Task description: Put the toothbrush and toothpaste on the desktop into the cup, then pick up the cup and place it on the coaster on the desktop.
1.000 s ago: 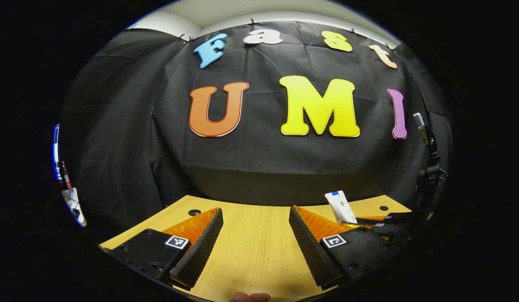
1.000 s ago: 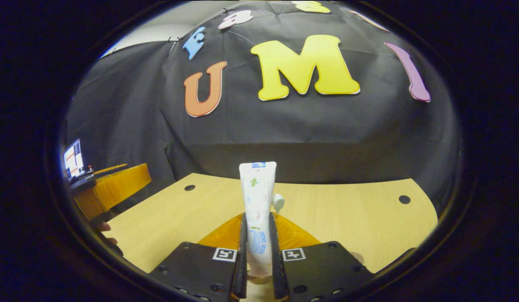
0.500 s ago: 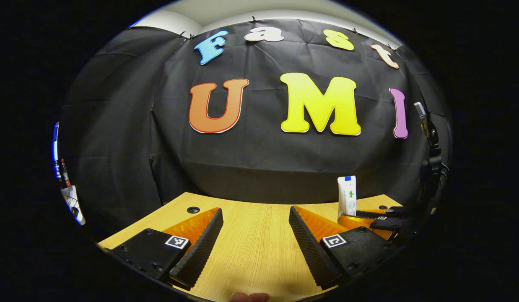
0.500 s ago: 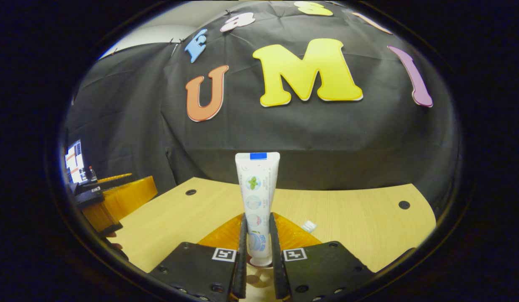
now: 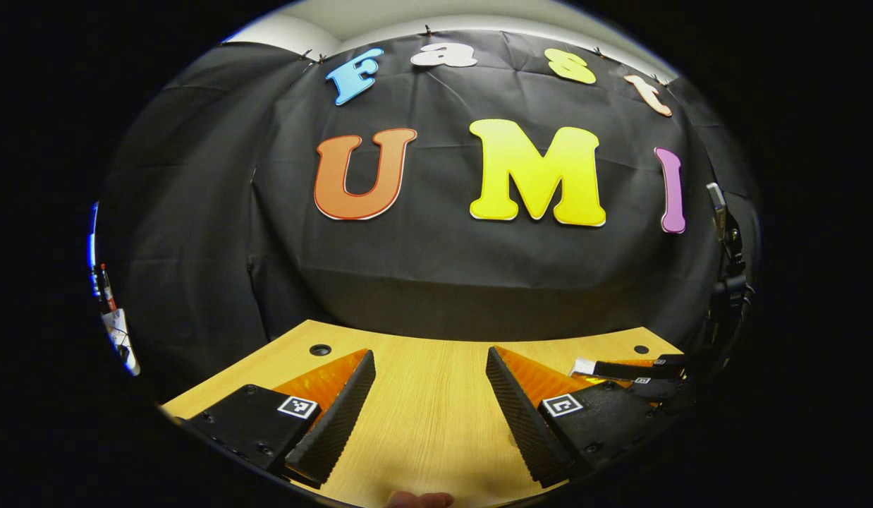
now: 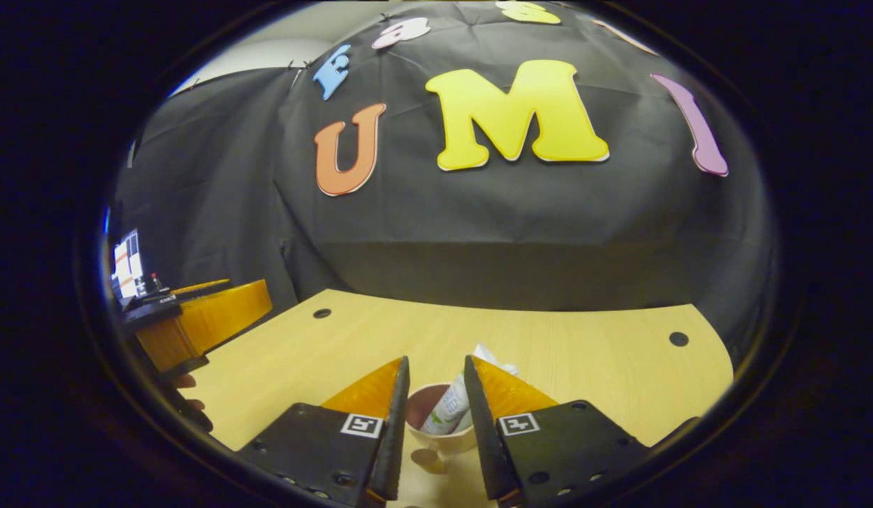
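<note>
I see the white toothpaste tube (image 6: 450, 411) leaning inside the pale round cup (image 6: 440, 432) at the bottom centre of the right gripper view, something white (image 6: 494, 358) jutting behind it, maybe the toothbrush; I cannot tell. My right hand-held gripper (image 6: 436, 423) straddles the cup, fingers apart and off the tube. Lifting carelessly, I could clip the rim and tip the cup. The left gripper view adds my left hand-held gripper (image 5: 429, 402), fingers wide apart over the light wooden bench (image 5: 429, 367), with the other gripper at lower right.
</note>
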### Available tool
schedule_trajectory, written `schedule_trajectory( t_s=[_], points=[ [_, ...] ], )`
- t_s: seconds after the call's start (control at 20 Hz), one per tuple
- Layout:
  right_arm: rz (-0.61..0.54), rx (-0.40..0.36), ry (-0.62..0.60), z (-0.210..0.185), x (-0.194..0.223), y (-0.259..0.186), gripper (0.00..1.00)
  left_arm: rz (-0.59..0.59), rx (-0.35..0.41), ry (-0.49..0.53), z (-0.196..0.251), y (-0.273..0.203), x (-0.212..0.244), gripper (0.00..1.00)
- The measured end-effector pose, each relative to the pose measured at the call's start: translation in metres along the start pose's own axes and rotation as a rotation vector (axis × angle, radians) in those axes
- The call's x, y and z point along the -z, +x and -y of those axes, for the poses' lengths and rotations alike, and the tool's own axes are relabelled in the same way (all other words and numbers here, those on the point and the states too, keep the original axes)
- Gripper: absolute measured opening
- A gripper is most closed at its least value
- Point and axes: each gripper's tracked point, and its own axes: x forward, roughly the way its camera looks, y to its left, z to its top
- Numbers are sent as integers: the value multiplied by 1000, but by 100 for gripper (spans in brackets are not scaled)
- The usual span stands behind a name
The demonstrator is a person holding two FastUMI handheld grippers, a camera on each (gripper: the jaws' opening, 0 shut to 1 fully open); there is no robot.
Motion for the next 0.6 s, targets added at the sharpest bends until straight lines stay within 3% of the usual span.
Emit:
schedule_trajectory(
  t_s=[0.2,0.35,0.6],
  points=[
    [7,30,-4,9,-4,-20,60,-2,21,-7,15,1,-1,99],
    [45,95,5,29,-21,-48,80,-27,57,-17,35,-3,1,99],
    [57,169,28,61,-35,-100,85,-171,153,-38,79,-16,22,100]
  ],
)
